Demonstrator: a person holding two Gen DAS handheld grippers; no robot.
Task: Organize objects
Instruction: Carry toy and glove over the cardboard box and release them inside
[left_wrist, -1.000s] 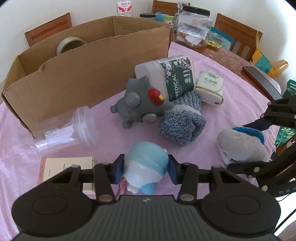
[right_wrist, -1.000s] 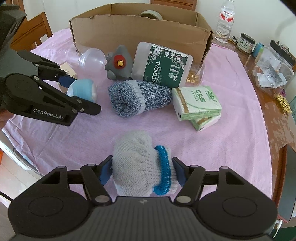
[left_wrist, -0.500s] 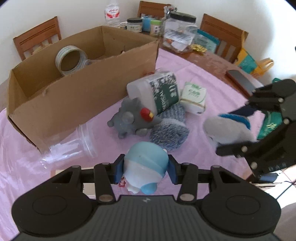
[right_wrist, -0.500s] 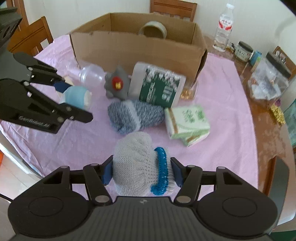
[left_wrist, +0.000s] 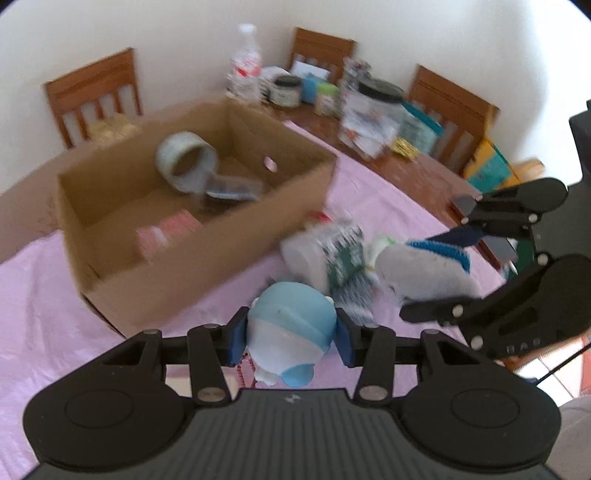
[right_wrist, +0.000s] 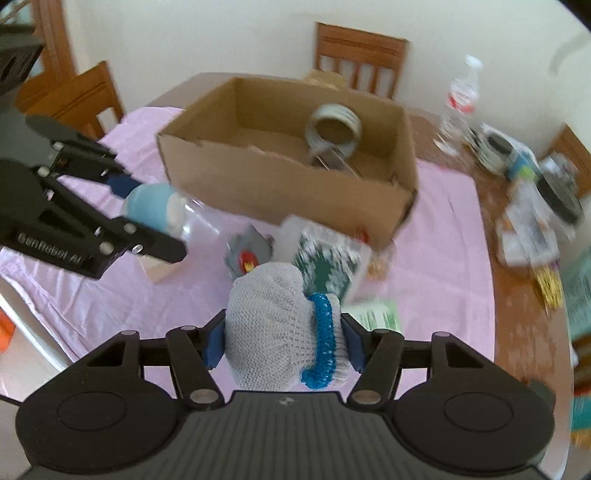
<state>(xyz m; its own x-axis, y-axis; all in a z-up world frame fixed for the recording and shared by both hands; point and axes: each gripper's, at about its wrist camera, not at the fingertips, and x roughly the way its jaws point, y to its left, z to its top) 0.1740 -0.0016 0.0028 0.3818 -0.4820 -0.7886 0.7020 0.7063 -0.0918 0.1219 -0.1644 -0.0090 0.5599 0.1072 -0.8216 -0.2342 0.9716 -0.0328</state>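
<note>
Light-blue-and-white toy (left_wrist: 290, 325), grey knit glove (right_wrist: 269, 328) with blue cuff, brown cardboard box (left_wrist: 207, 254), pink cloth (right_wrist: 436, 266).

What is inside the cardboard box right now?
Inside the cardboard box: a tape roll, a blurred dark clear item beside it, and a pink packet. The near wall hides the remaining floor.
</note>
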